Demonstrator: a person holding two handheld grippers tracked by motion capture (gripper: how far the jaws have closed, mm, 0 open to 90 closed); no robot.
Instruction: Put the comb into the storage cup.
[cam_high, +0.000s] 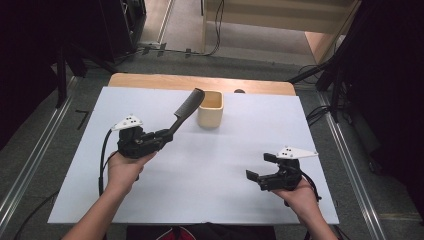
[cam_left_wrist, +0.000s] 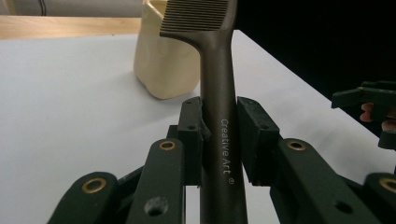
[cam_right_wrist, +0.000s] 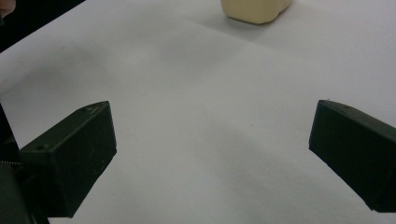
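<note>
White lettering on the handle of the dark comb is seen in the left gripper view. The comb is clamped by the left gripper, slanting up over the table beside the cream cup. The right gripper, jaws wide apart, is held low near the table's right edge.

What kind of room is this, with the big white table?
Probably a lab or recording studio, not a home. A white table stands on a grey floor with metal rails and loose cables, with dark stands around it. The left gripper holds a comb near a cream cup.
</note>
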